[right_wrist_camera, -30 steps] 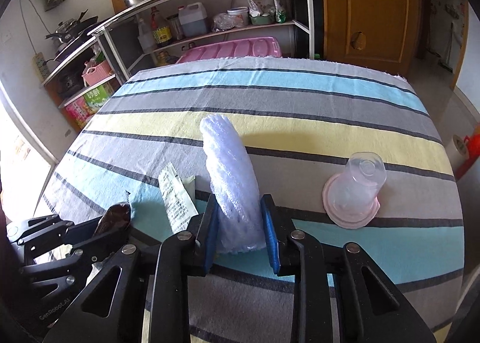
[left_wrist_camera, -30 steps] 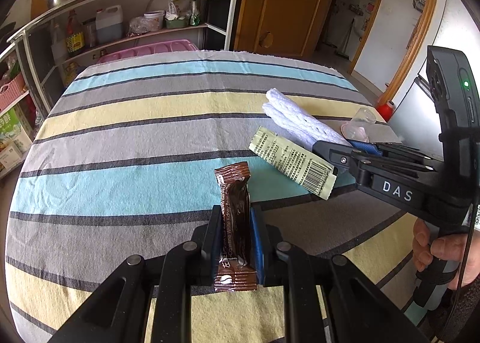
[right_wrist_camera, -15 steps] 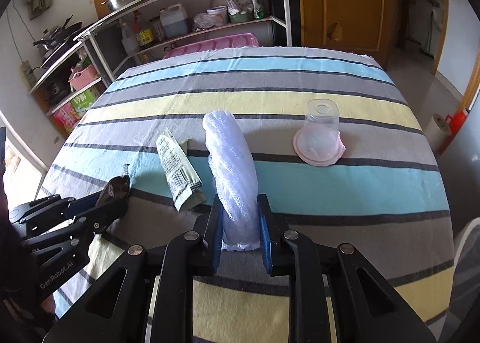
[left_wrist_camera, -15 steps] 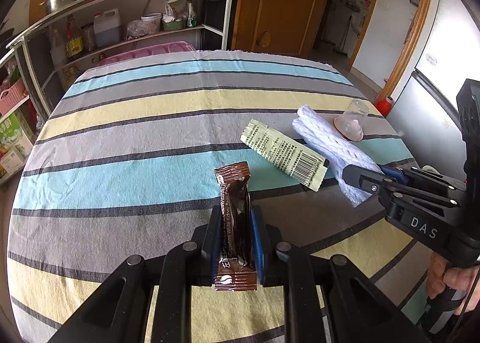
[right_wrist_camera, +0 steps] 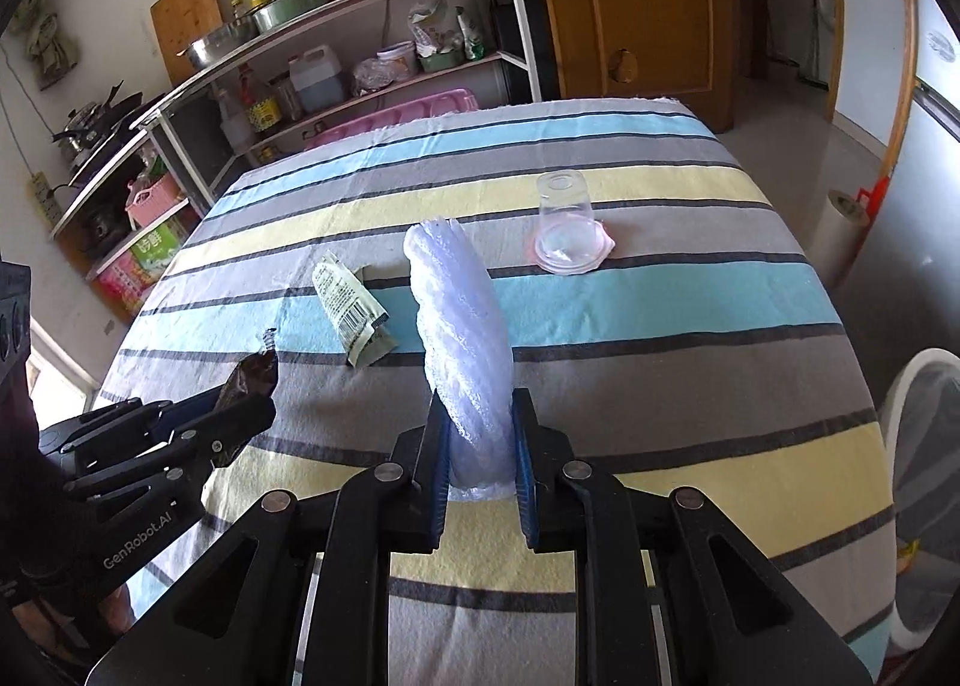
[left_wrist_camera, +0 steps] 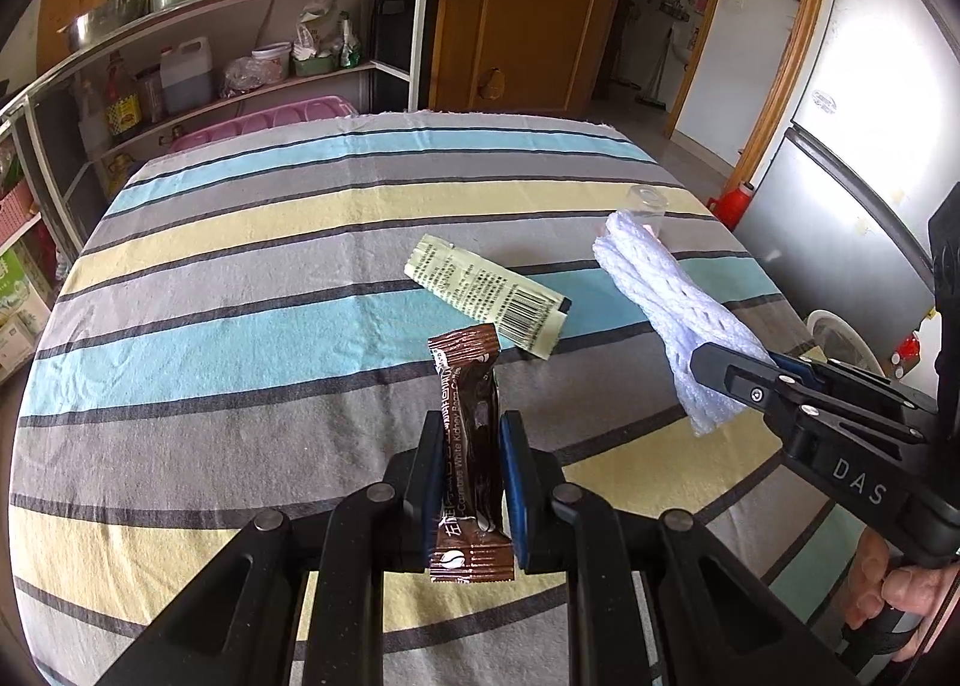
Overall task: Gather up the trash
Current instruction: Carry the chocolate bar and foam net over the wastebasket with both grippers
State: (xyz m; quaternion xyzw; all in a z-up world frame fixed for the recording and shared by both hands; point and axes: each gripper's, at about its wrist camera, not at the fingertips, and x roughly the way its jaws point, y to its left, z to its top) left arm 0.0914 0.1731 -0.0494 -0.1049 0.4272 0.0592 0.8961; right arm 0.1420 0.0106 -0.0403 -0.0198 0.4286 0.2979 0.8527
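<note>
**A:** What is each claw doing?

**B:** The left gripper is clamped on a brown snack wrapper, which stands upright between its pads above the striped tablecloth. The right gripper is clamped on a white foam net sleeve; its jaws have just been closing, squeezing the soft foam tighter.

**A:** What has changed in the last second?

**B:** Both hands have drawn back toward the near edge of the table. The foam sleeve, which lay on the cloth beside the pale green sachet, now hangs clear of the surface (the left camera shows it lifted at the right side).

**A:** What does that mean for the job?

**B:** Two pieces seem to be collected and on their way out. The green sachet and an upturned clear plastic cup on its pink lid remain on the cloth. A white bin rim shows past the table's right edge, probably the drop point.
</note>
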